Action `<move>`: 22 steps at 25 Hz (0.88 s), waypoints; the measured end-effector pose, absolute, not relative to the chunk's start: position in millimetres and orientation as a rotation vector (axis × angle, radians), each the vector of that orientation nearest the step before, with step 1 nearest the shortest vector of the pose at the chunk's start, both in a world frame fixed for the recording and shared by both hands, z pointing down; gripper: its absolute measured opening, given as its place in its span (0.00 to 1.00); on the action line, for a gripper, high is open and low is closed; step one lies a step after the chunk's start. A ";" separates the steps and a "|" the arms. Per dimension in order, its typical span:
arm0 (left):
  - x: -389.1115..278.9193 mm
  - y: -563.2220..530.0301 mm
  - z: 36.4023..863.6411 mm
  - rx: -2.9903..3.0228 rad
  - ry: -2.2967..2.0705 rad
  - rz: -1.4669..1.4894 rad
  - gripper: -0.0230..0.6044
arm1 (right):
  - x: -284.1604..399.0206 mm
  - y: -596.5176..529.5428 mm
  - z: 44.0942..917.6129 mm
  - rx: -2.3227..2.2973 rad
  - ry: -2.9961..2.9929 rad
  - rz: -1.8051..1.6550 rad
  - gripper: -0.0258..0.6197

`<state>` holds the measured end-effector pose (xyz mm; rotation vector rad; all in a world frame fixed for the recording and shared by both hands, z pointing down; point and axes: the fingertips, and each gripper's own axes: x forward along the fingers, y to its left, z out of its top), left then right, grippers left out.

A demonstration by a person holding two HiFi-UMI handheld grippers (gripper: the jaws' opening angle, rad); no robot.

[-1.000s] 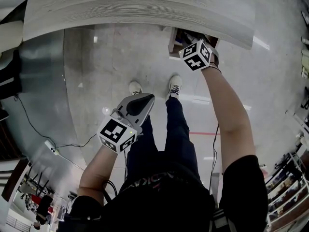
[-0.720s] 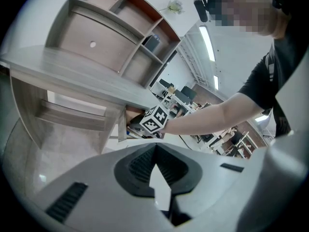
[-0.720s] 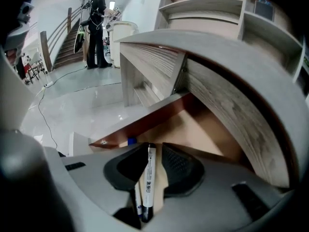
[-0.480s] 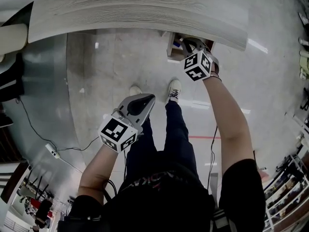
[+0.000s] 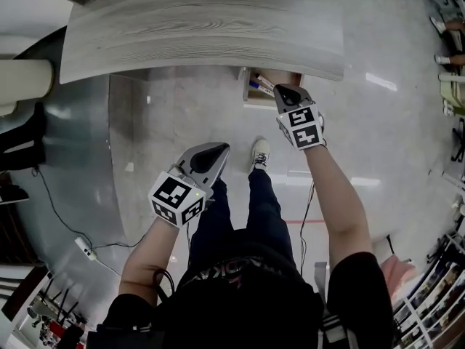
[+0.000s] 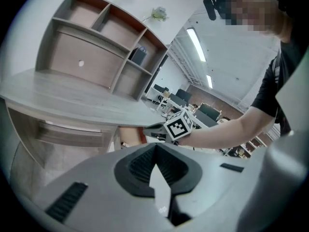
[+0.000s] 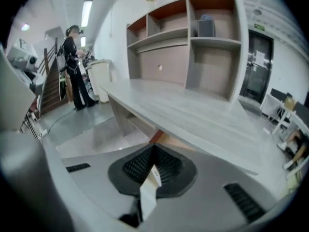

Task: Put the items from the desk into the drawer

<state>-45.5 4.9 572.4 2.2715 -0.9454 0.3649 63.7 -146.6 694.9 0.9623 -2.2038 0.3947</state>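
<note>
surroundings: grey wood desk spans top of head view; shelf unit stands at its back. drawer under desk's right end is pulled out. desk edge overhangs its rear, so only the front of the inside shows. pen-like items lie in it near the left wall; can't tell how many. power strip on floor at left, well apart from drawer. wearer's shoe on floor, just below drawer in head view. bystander far left in right gripper view, well apart from desk.

vs 1 s ago: right gripper was nose-down in the drawer mouth, marker cube right at the desk edge. now it's up & out, tip just in front of drawer's right side, cube rolled so its faces sit differently. left gripper approx same spot above wearer's legs. head cam has tipped: more desk top in view, drawer contents now visible.

claws: right jaws have just been closing, now clenched tip to tip, nothing betw the pads, touching nothing. left jaws pressed together too, empty, aimed toward desk; the right forearm & cube cross its view ahead.
</note>
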 end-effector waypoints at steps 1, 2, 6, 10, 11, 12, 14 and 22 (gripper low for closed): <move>-45.9 4.3 568.4 2.284 -0.946 0.362 0.05 | 65.5 -142.8 686.3 0.992 -2.226 0.439 0.07; -46.4 3.4 564.4 2.298 -0.947 0.360 0.05 | 67.0 -139.2 677.3 1.021 -2.249 0.485 0.07; -45.7 -7.9 547.5 2.340 -0.944 0.345 0.05 | 75.4 -135.0 638.2 1.127 -2.332 0.633 0.07; -43.3 -18.2 526.2 2.342 -0.945 0.313 0.05 | 80.5 -131.3 592.7 1.172 -2.390 0.655 0.07; -43.0 -19.2 520.3 2.349 -0.945 0.307 0.05 | 80.7 -128.1 581.0 1.181 -2.404 0.653 0.07; -42.6 -19.3 514.1 2.358 -0.945 0.301 0.05 | 80.4 -123.7 569.3 1.186 -2.419 0.653 0.07; -42.0 -18.3 501.2 2.373 -0.944 0.285 0.05 | 77.8 -112.9 546.2 1.187 -2.454 0.647 0.07; -40.0 0.6 451.4 2.431 -0.939 0.257 0.05 | 48.5 -50.9 466.2 1.104 -2.605 0.588 0.07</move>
